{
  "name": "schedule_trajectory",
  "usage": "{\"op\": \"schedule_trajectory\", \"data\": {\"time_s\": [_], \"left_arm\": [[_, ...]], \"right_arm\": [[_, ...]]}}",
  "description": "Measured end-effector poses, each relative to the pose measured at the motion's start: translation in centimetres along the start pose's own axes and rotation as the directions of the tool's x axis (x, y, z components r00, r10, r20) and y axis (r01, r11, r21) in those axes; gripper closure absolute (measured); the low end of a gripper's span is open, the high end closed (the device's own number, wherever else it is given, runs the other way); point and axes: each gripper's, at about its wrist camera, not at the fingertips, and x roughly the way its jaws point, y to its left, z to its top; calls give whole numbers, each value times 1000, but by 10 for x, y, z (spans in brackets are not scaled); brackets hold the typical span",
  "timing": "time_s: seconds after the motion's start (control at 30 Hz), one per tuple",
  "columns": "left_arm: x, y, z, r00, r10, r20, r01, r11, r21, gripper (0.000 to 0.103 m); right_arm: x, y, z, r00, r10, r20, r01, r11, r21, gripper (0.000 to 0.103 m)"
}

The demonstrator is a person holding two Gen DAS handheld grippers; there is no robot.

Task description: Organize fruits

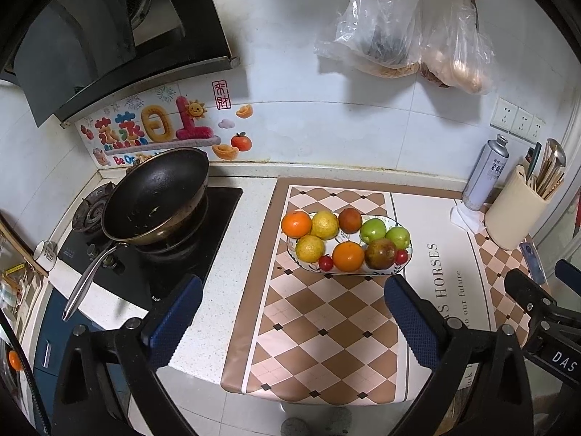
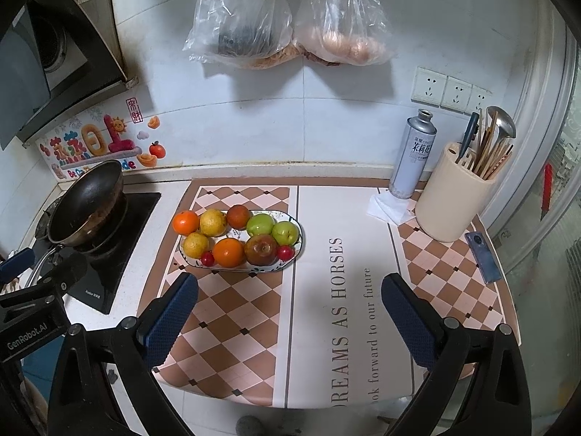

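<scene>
An oval patterned plate (image 1: pixel 370 219) (image 2: pixel 292 219) sits on the checked mat, full of fruit: two oranges (image 1: pixel 296 223) (image 2: pixel 228 252), two yellow citrus (image 1: pixel 324 225) (image 2: pixel 212 222), two green apples (image 1: pixel 373 230) (image 2: pixel 260 224), a reddish apple (image 1: pixel 380 253) (image 2: pixel 260 249), a dark red fruit (image 1: pixel 350 220) (image 2: pixel 238 216) and two small red fruits (image 1: pixel 325 262) (image 2: pixel 207 258). My left gripper (image 1: pixel 292 292) is open and empty, hovering just in front of the plate. My right gripper (image 2: pixel 290 292) is open and empty, in front and to the right of the plate.
A black wok (image 1: pixel 156 196) (image 2: pixel 87 203) sits on the stove at left. A spray can (image 2: pixel 412 154), a utensil holder (image 2: pixel 454 196) and a phone (image 2: pixel 483 256) stand at the right. Plastic bags (image 2: pixel 290 18) hang on the wall.
</scene>
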Motion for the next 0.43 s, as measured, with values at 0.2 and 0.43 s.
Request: {"op": "schedule_trajectory", "data": {"time_s": [0.2,0.43], "left_arm": [[-1,-1,-1,1000,-2,-3,2,1000,-1,0],[-4,-2,-5,1000,0,9,0,1000,-7,0]], "right_arm": [[-2,0,0,1000,0,-1,0,1000,-1,0],[-3,0,0,1000,0,-1,0,1000,1,0]]}}
